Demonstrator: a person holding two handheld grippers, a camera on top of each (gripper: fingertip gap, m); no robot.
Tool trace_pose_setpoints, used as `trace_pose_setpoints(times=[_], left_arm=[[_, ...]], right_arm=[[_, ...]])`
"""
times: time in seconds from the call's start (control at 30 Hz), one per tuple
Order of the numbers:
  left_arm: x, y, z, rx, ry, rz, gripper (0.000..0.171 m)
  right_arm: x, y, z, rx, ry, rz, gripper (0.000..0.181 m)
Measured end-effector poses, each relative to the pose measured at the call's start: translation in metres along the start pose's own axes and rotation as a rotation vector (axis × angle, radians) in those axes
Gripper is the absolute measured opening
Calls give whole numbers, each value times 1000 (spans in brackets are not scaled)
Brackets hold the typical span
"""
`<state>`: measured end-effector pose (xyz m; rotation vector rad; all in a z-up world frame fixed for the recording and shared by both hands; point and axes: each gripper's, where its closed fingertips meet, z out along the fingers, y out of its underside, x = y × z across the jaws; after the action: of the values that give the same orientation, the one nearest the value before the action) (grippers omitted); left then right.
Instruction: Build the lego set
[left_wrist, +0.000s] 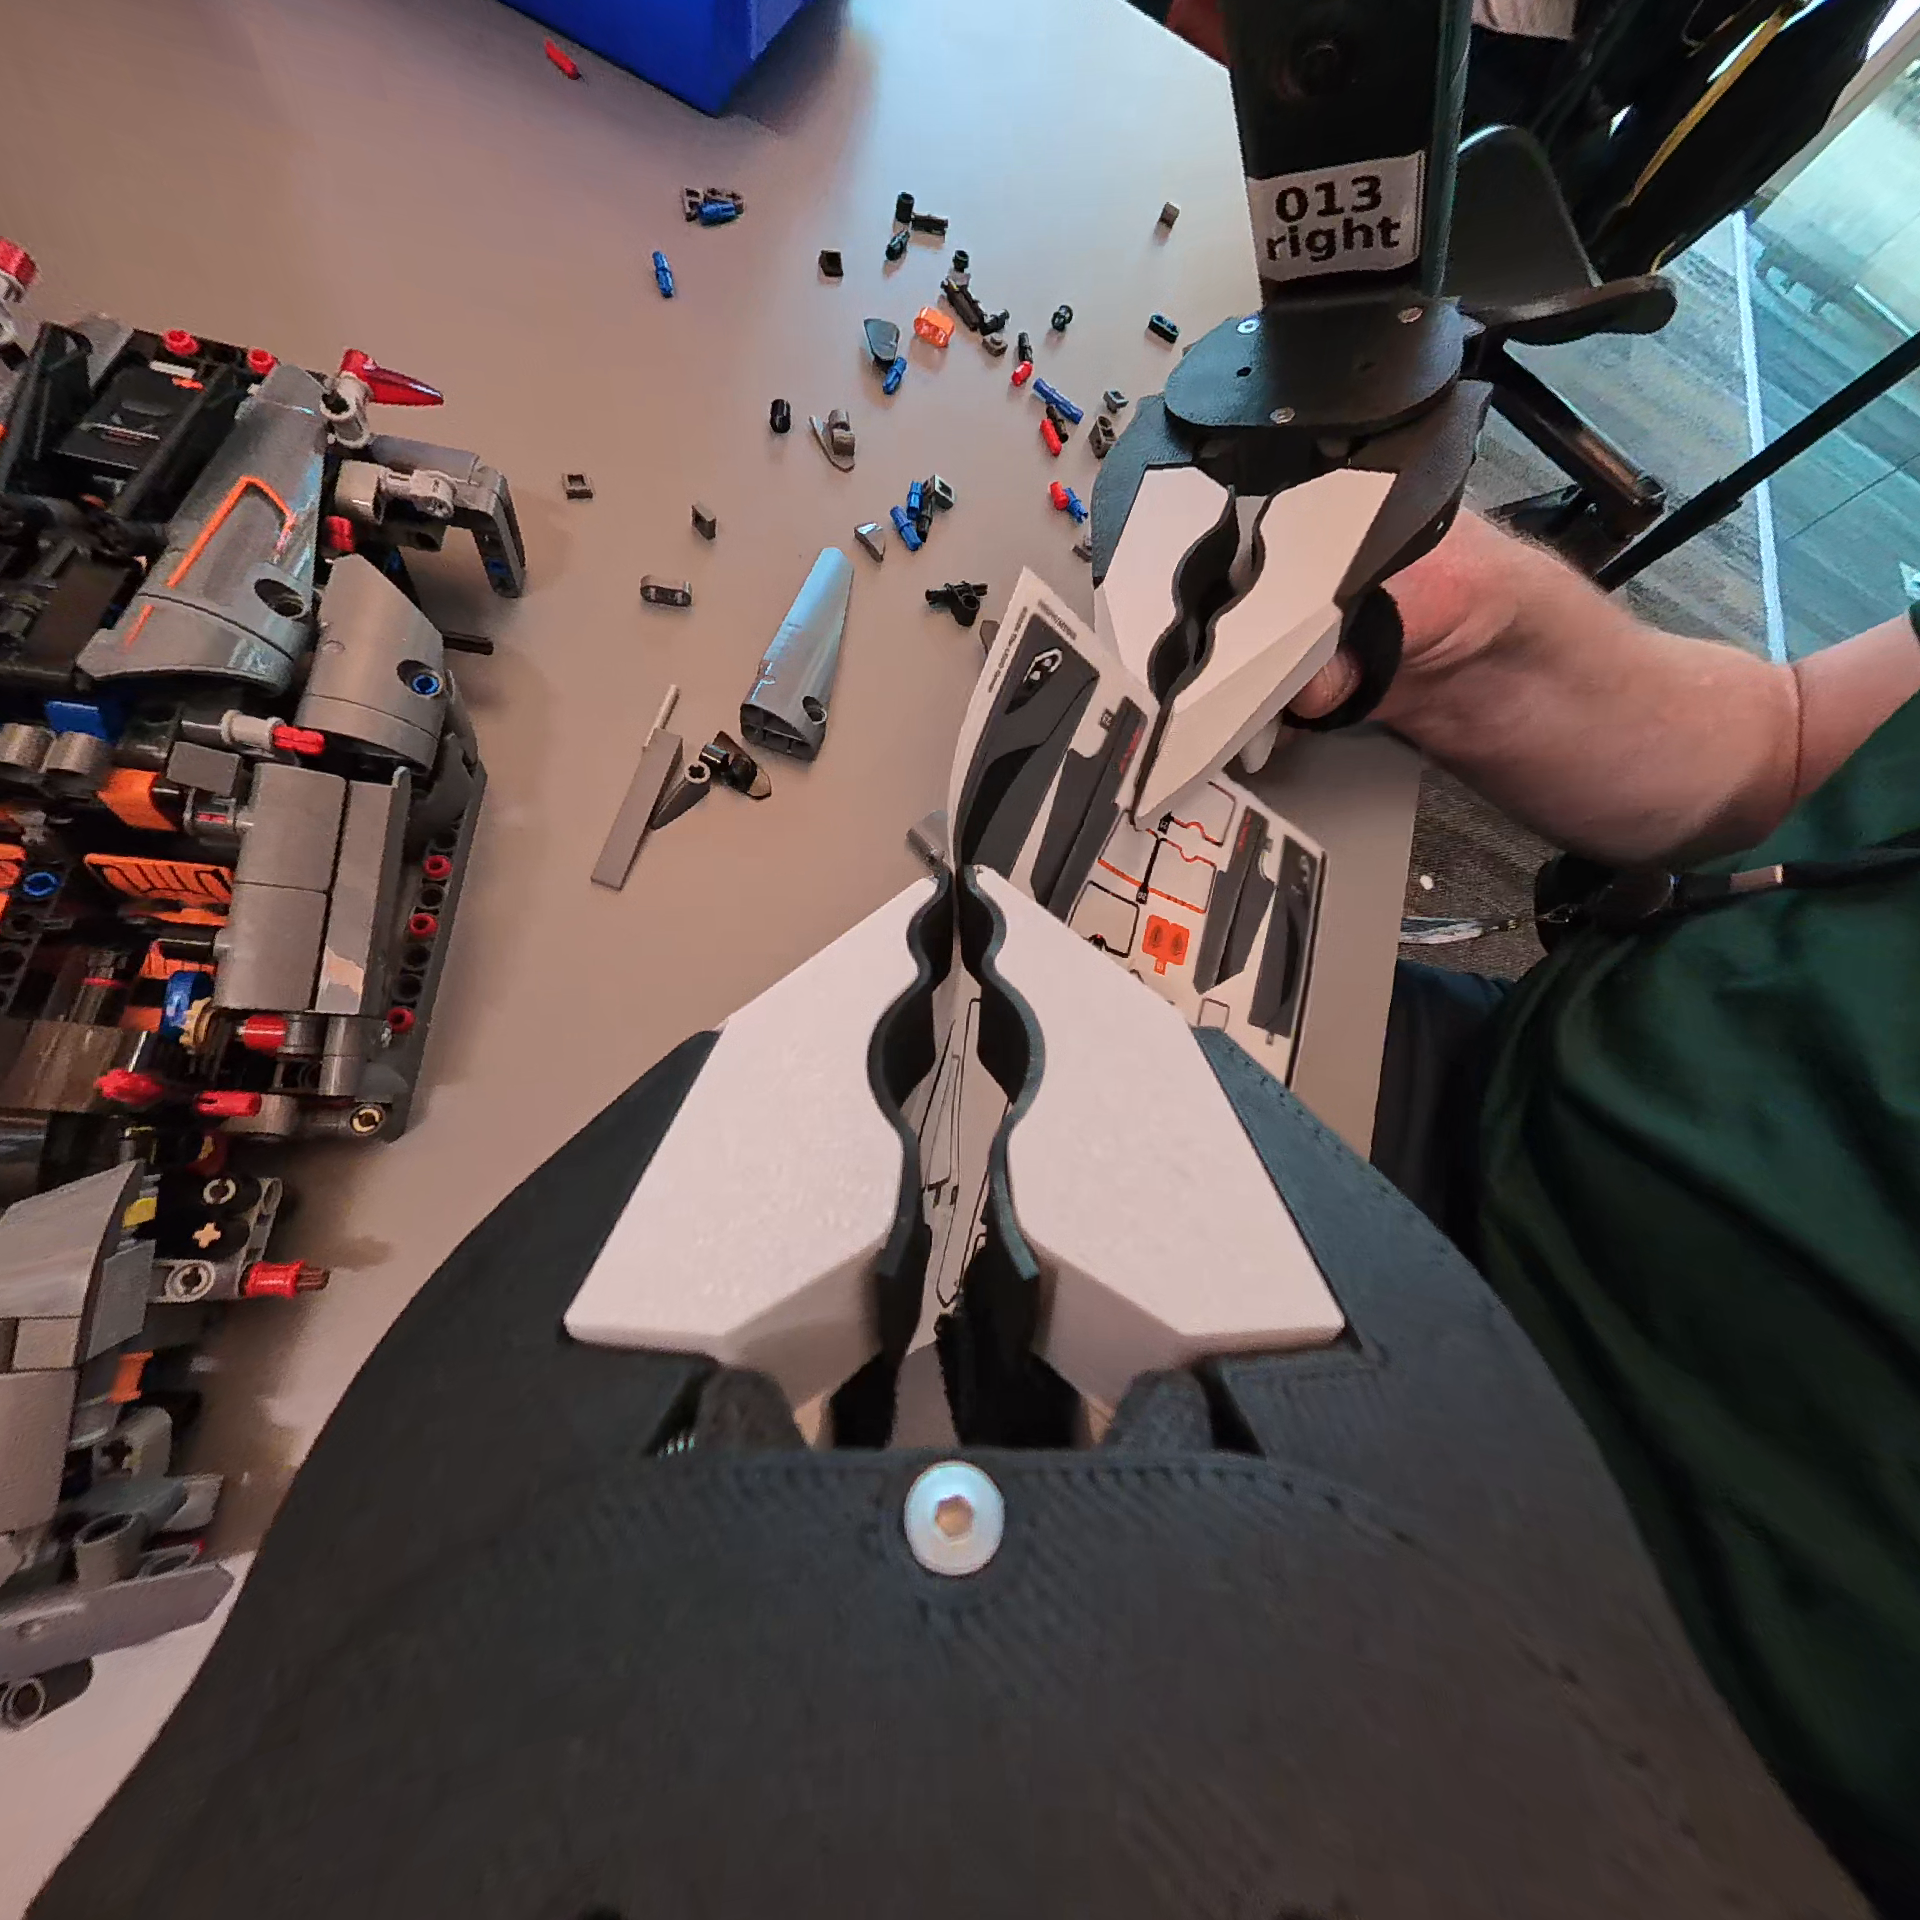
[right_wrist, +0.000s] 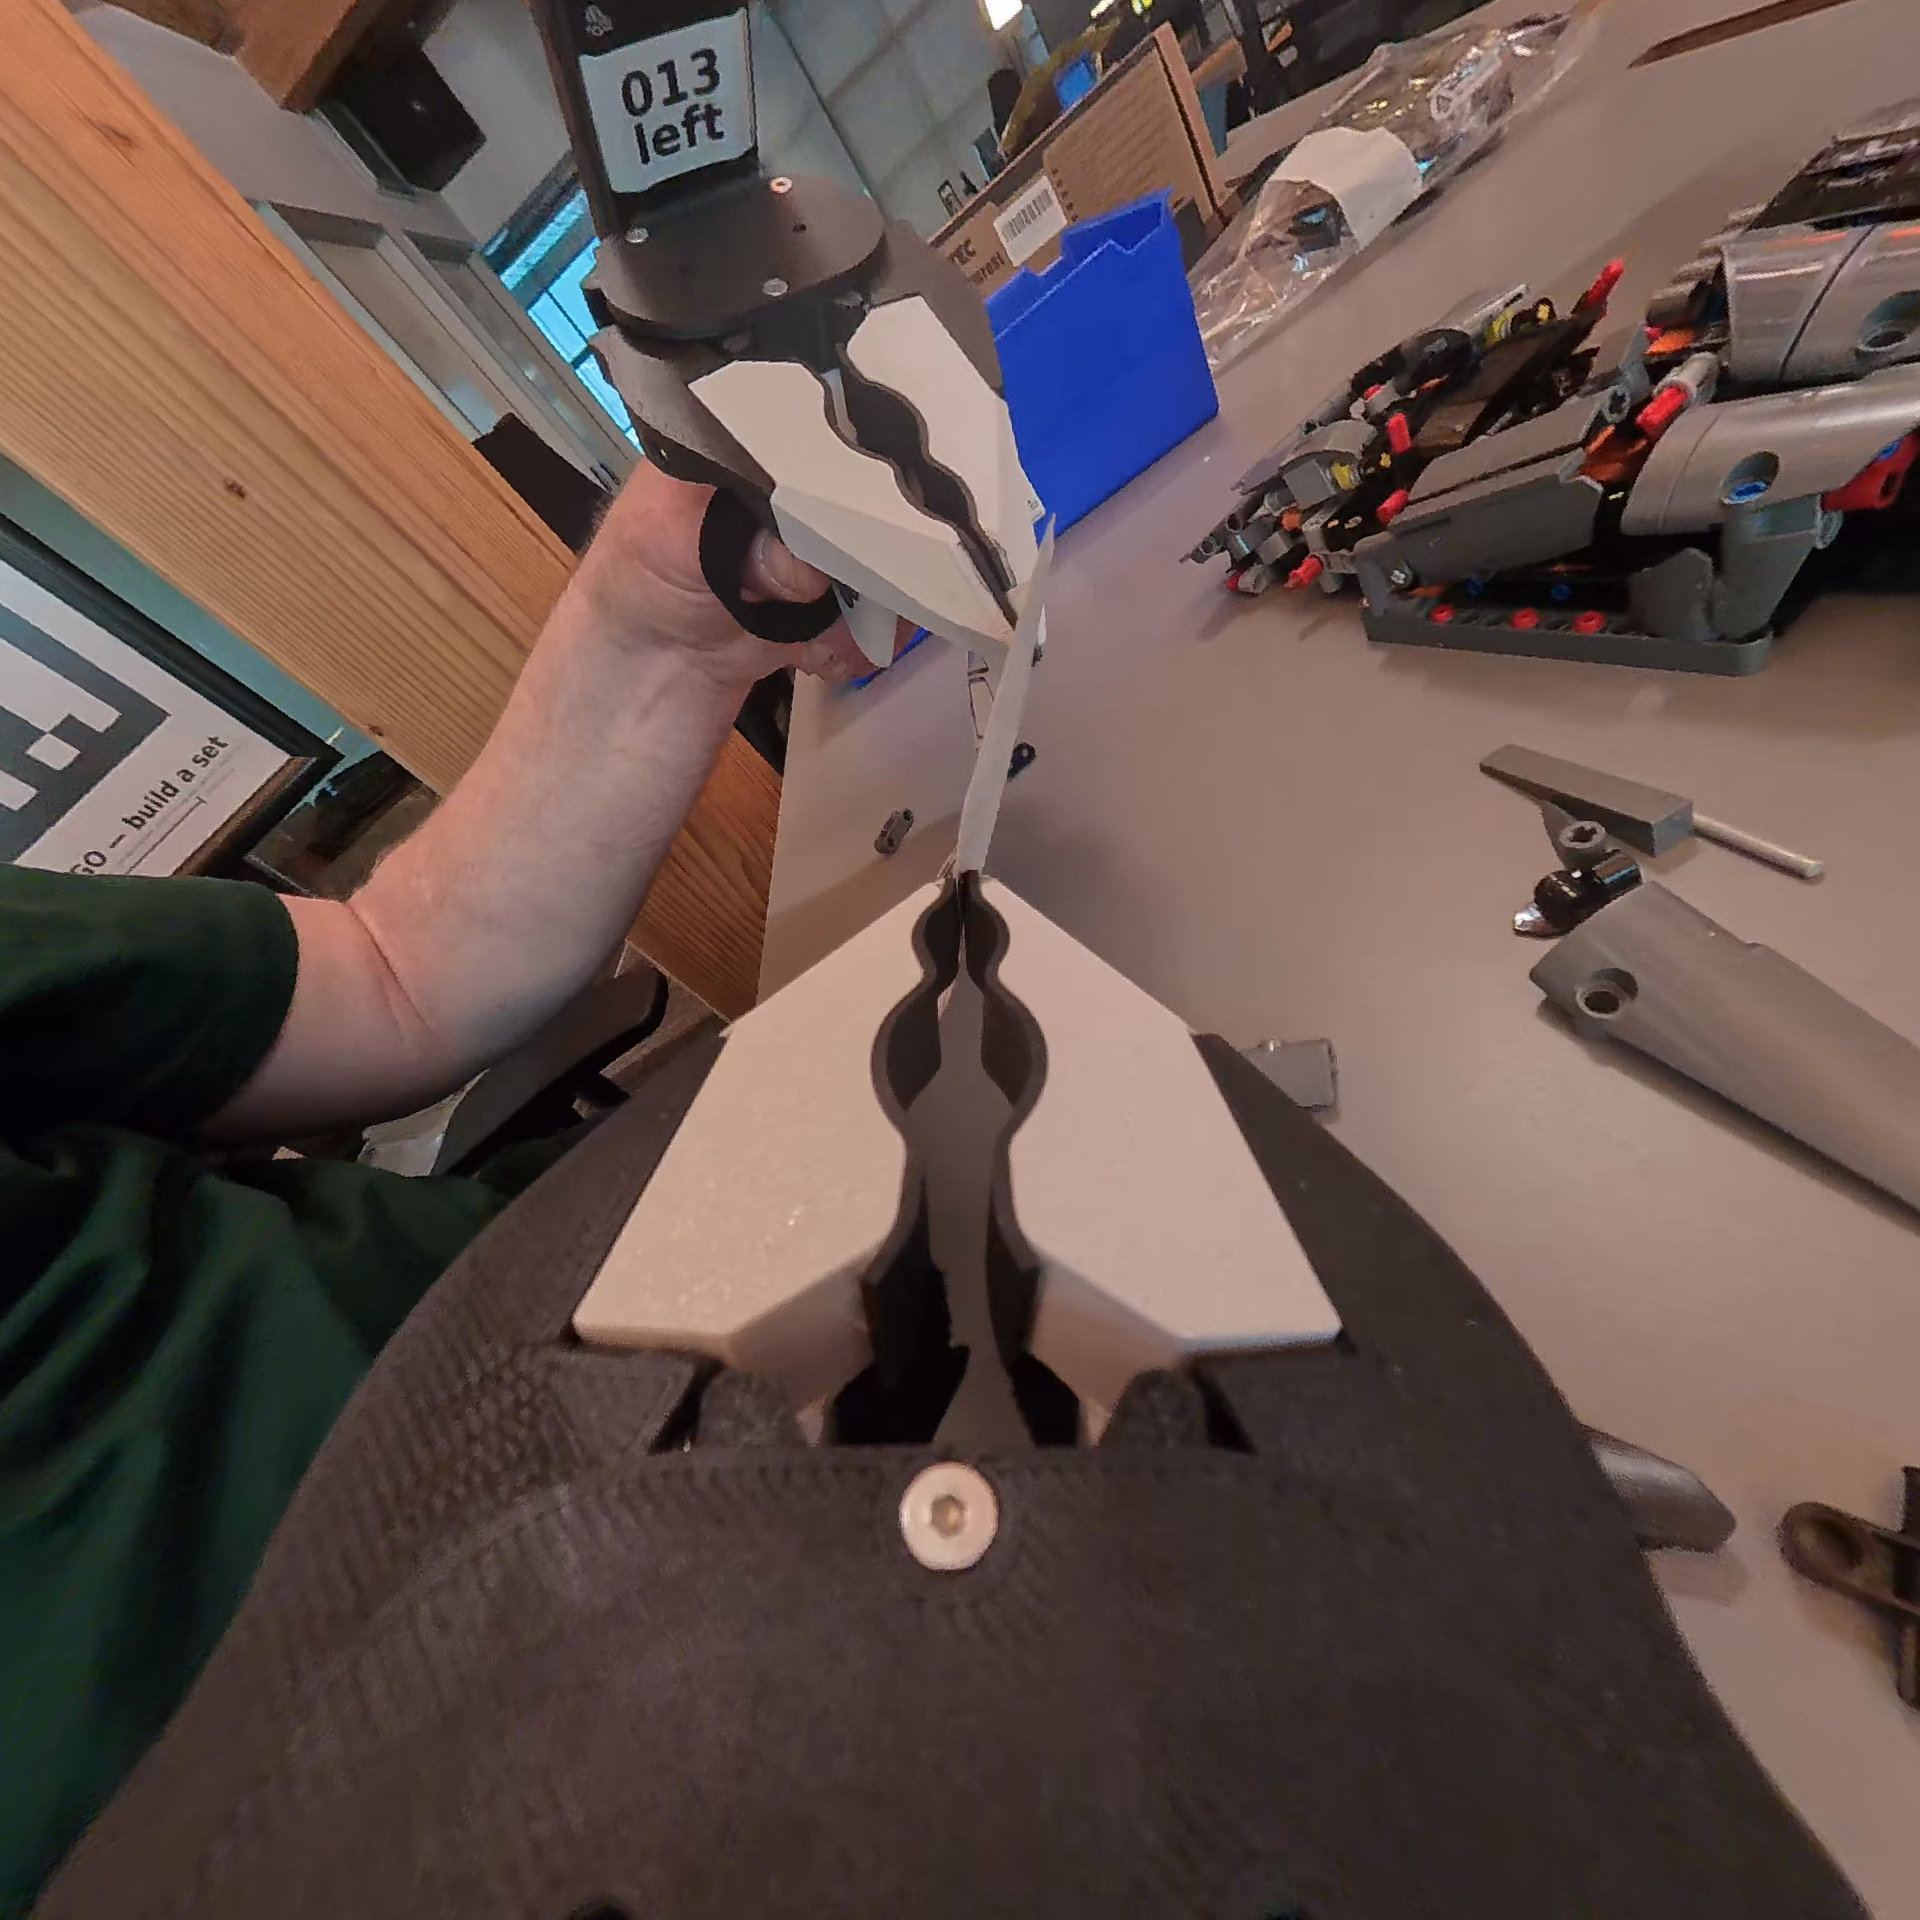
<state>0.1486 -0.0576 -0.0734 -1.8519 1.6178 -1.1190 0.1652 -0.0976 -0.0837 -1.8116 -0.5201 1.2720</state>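
Observation:
A white sticker sheet (left_wrist: 1174, 935) with dark grey and orange stickers is held above the grey table (left_wrist: 623, 987). My left gripper (left_wrist: 958, 883) is shut on one edge of the sheet, which runs back between its pads. My right gripper (right_wrist: 961, 883) is shut on the same sheet, seen edge-on in the right wrist view (right_wrist: 1003, 727). The right gripper also shows in the left wrist view (left_wrist: 1148, 816), its tips on the sheet. The left gripper shows in the right wrist view (right_wrist: 1003, 613), pinching the sheet's far end. The part-built grey, black and orange lego car (left_wrist: 260, 675) stands at the left.
Several small loose pieces (left_wrist: 935, 343) are scattered at the table's middle. A long grey panel (left_wrist: 805, 655) and a flat grey wedge (left_wrist: 634, 800) lie near the car. A blue bin (right_wrist: 1101, 364) stands at the back. The table's edge (left_wrist: 1392, 935) is close on the right. The grippers' ends are close to 5 centimeters from one another.

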Motion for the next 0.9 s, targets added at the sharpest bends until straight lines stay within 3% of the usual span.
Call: trace_pose_setpoints(times=[0.17, 0.37, 0.63, 0.77, 0.9], left_arm=[[1, -6, -4, 12, 5, -3, 0], [-4, -20, -21, 98, -76, 23, 18], [20, -35, -37, 154, -331, 259, 25], [48, -31, -15, 78, -351, 389, 22], [50, -24, 12, -13, -385, 460, 20]], right_arm=[[-2, -5, -2, 29, -15, -14, 0], [0, -9, -4, 54, -12, -10, 0], [3, -11, -5, 63, 0, -4, 0], [2, -11, -5, 67, 0, -5, 0], [2, -12, -6, 71, -4, -9, 0]])
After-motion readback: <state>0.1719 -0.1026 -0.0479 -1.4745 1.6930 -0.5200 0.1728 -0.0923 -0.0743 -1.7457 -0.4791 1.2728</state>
